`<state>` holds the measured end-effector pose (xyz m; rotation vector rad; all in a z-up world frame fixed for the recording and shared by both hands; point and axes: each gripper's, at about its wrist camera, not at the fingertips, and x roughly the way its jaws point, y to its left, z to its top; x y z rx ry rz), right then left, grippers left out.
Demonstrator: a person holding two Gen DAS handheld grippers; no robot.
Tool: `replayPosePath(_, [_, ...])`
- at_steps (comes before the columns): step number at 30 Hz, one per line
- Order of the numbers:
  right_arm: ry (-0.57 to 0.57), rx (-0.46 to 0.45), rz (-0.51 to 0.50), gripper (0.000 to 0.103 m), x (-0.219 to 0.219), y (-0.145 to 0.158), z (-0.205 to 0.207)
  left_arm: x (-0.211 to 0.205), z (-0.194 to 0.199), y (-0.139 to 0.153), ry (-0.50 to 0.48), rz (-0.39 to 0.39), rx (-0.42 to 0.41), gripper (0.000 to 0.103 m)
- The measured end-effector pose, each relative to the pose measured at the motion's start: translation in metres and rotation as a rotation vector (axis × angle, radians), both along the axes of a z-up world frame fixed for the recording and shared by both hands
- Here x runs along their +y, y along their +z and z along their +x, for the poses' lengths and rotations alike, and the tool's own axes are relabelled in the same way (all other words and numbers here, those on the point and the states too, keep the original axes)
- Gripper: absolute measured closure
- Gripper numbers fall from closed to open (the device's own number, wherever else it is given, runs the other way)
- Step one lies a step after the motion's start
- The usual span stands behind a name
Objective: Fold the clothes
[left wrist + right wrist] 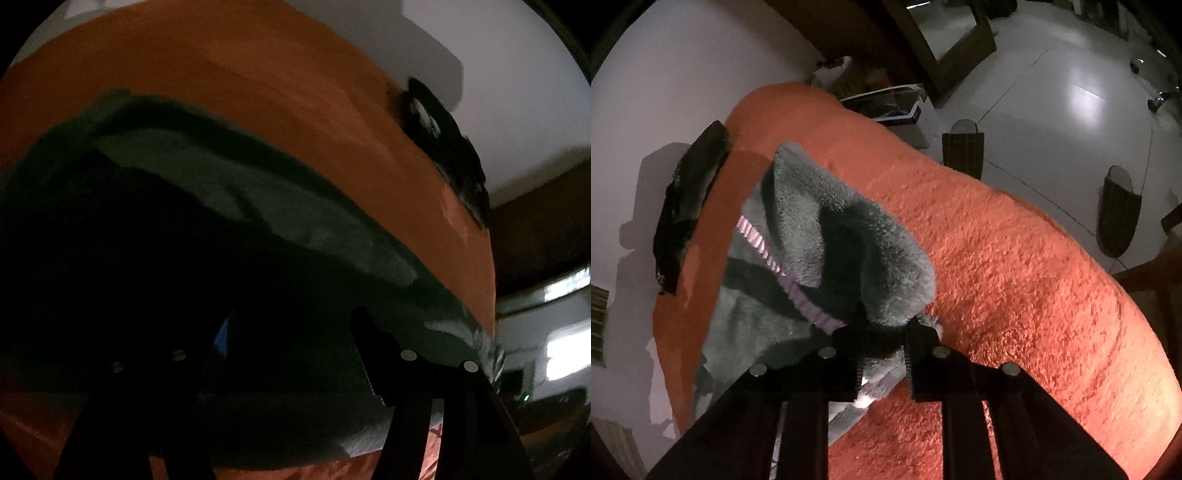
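Note:
A grey fleece garment [827,221] with a lilac ribbed trim [790,280] lies on an orange fuzzy blanket [1015,258]. One corner of it is lifted and folded over. My right gripper [884,332] is shut on that corner, and the fleece bunches between its pads. The left wrist view is dark. There the same garment [258,206] spreads across the orange blanket [258,92]. My left gripper [291,321] hovers low over its near part with the jaws wide apart, and only the right finger [373,354] shows clearly.
A black item [687,206] lies at the blanket's edge by the white wall [665,74]; it also shows as the black item [443,147] in the left wrist view. Two slippers [962,151] [1117,214] sit on the tiled floor [1071,92]. A clear box [886,107] stands past the bed's end.

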<state>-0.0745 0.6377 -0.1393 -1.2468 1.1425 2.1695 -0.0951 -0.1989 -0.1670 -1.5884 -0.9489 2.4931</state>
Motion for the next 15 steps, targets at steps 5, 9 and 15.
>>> replayPosePath(5, [-0.129,-0.015,0.35,0.053,-0.025,0.062,0.019,-0.029,0.019,0.026,0.054,-0.129,0.044,0.038])
replayPosePath(9, [0.08,0.101,0.54,0.053,-0.083,0.087,-0.01,-0.073,0.029,0.048,0.148,-0.189,0.08,0.038])
replayPosePath(15, [0.507,0.207,0.258,0.053,-0.181,0.062,-0.081,-0.132,-0.015,0.05,0.094,-0.407,0.033,0.031])
